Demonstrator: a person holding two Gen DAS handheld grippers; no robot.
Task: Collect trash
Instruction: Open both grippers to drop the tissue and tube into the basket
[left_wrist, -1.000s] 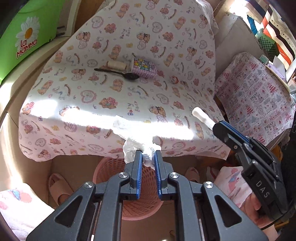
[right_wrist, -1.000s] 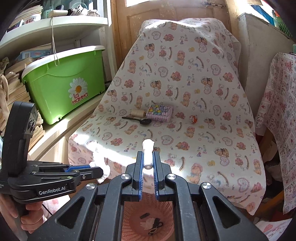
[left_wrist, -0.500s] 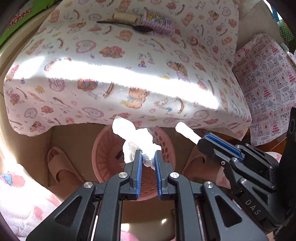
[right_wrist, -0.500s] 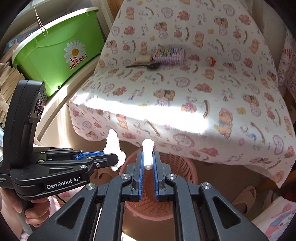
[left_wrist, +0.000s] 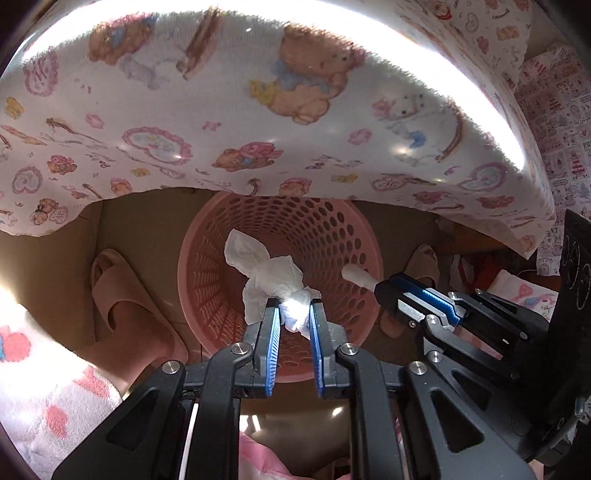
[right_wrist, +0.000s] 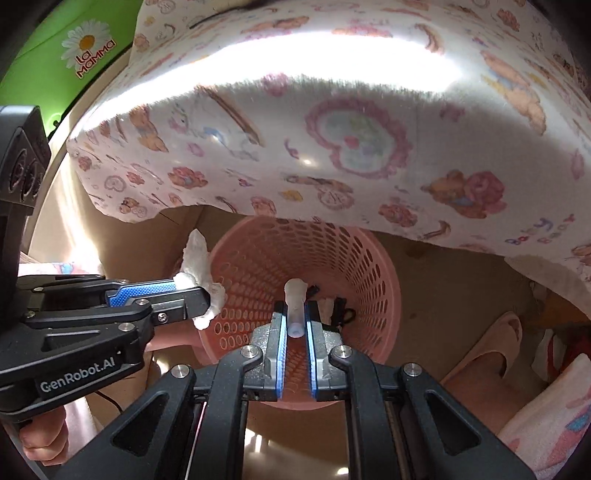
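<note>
Below both tongs stands a pink basket (right_wrist: 369, 266) holding dark scraps (right_wrist: 341, 312). Left tongs (left_wrist: 293, 308) pinch crumpled tissue (left_wrist: 266, 267); right tongs (right_wrist: 295, 314) pinch a small white tube (right_wrist: 295, 299).

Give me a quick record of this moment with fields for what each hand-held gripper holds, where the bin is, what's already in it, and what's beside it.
left hand-held gripper: shut on crumpled white tissue
right hand-held gripper: shut on small white tube
bin: pink perforated basket on the floor, directly below both grippers, partly under the bear-print cloth
bin contents: small dark scraps and something white at the bottom
beside bin: pink slippers
</note>
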